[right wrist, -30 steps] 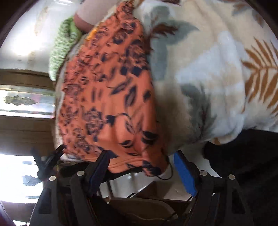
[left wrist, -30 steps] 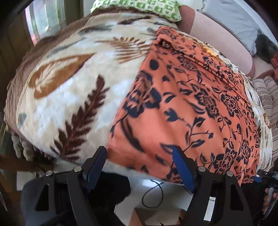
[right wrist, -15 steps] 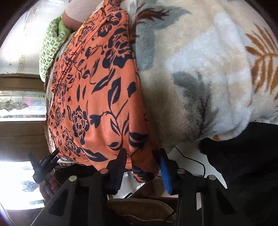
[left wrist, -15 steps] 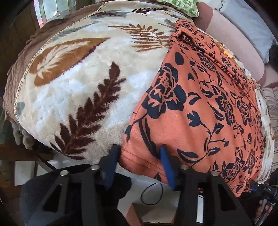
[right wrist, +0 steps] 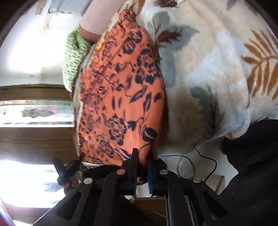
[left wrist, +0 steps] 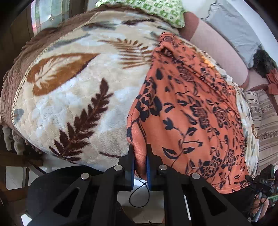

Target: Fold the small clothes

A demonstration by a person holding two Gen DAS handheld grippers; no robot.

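Note:
An orange garment with a dark blue flower print [left wrist: 191,111] lies spread on a fleece leaf-pattern blanket [left wrist: 69,90]. My left gripper [left wrist: 140,156] is shut on the garment's near left corner at the bed's front edge. In the right wrist view the same garment [right wrist: 121,97] runs away from me, and my right gripper [right wrist: 142,160] is shut on its other near corner. The cloth bunches between both pairs of jaws. The right gripper also shows at the far right of the left wrist view [left wrist: 264,180].
A green patterned pillow [left wrist: 156,10] and a pink bolster [left wrist: 219,52] lie at the head of the bed. A striped cushion [left wrist: 265,125] is on the right. A black cable [right wrist: 205,160] trails on the floor below the bed edge. A dark seat [right wrist: 252,156] stands close right.
Both grippers went from wide open to shut on the garment's near corners. The cloth edge is now pinched and lifted slightly at each corner.

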